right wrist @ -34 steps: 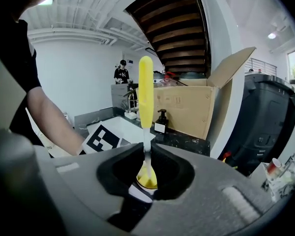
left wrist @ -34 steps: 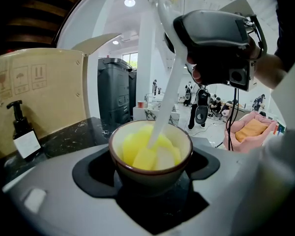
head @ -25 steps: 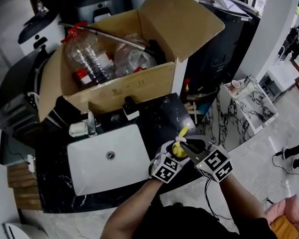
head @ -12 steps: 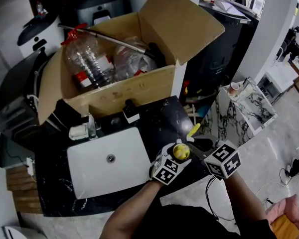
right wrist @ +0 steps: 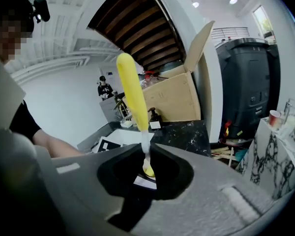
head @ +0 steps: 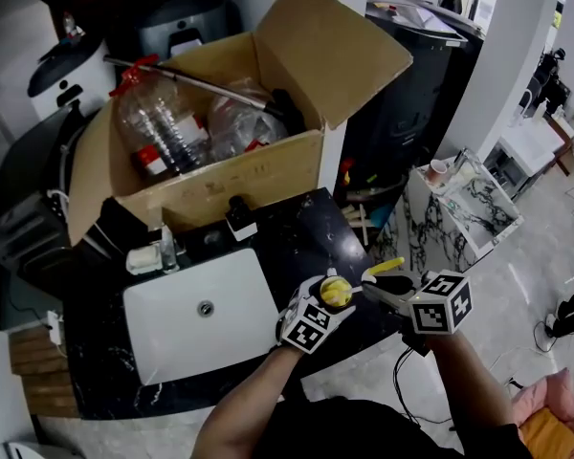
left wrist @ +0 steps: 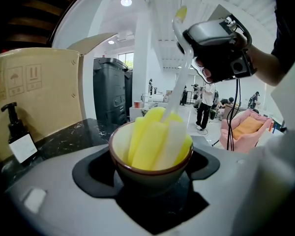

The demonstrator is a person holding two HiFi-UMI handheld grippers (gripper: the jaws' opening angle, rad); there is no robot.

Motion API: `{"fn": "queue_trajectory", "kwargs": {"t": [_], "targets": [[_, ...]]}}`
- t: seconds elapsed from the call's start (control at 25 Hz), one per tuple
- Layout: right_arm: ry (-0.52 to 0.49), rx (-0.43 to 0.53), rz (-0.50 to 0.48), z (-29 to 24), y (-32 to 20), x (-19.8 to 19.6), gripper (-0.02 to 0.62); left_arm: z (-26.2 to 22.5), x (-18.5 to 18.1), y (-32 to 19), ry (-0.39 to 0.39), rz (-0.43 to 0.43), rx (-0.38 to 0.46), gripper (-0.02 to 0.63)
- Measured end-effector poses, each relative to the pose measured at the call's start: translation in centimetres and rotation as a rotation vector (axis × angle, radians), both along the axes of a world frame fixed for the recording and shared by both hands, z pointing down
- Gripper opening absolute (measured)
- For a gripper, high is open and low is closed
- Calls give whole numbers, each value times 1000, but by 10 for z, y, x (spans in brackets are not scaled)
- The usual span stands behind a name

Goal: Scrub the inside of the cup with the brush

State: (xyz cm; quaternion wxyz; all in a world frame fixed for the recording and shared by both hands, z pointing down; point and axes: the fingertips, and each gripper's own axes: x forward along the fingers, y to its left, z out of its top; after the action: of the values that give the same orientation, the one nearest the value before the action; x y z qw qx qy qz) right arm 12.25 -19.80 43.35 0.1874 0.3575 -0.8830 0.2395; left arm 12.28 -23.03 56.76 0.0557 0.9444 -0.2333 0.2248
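My left gripper (head: 323, 306) is shut on a small white cup (head: 334, 293) with a brown rim, holding it over the counter's front edge. In the left gripper view the cup (left wrist: 150, 157) sits between the jaws, filled by the brush's yellow and white foam head (left wrist: 155, 140). The handle (left wrist: 181, 58) rises up to my right gripper (left wrist: 217, 47). My right gripper (head: 387, 290) is shut on the brush's thin white stem (right wrist: 146, 149). The yellow handle end (right wrist: 132, 95) sticks out past its jaws, and the handle tip (head: 390, 267) leans to the right.
A white sink (head: 201, 316) is set in the black marble counter (head: 306, 229) to the left. Behind it are a soap pump bottle (head: 237, 216) and an open cardboard box (head: 220, 175) holding plastic bottles. A marble side table (head: 471, 207) stands to the right, with people far off.
My right gripper has moved right and the brush handle has tipped from pointing up to leaning right. The brush head stays in the cup, which has barely shifted.
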Motion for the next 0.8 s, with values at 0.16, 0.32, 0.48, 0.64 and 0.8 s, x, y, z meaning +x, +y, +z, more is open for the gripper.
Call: {"fn": "queue_trajectory", "kwargs": {"t": [0.16,0.32,0.48,0.64,0.8], "targets": [[-75,28,67,-4,0,13,44,1,0,1,-9,-6,-4,422],[-157,49,81,-17,3,23,44,2,-4,-2,-18,-27,-5,423],[-254,65,116,-30,10,43,41,2,-9,-4,-33,-56,-12,423],[-313,96,162,-35,18,67,41,0,-13,-4,-76,-78,14,423],[-337,131,193,-42,27,84,41,-7,-19,-2,-82,-103,25,422]]}}
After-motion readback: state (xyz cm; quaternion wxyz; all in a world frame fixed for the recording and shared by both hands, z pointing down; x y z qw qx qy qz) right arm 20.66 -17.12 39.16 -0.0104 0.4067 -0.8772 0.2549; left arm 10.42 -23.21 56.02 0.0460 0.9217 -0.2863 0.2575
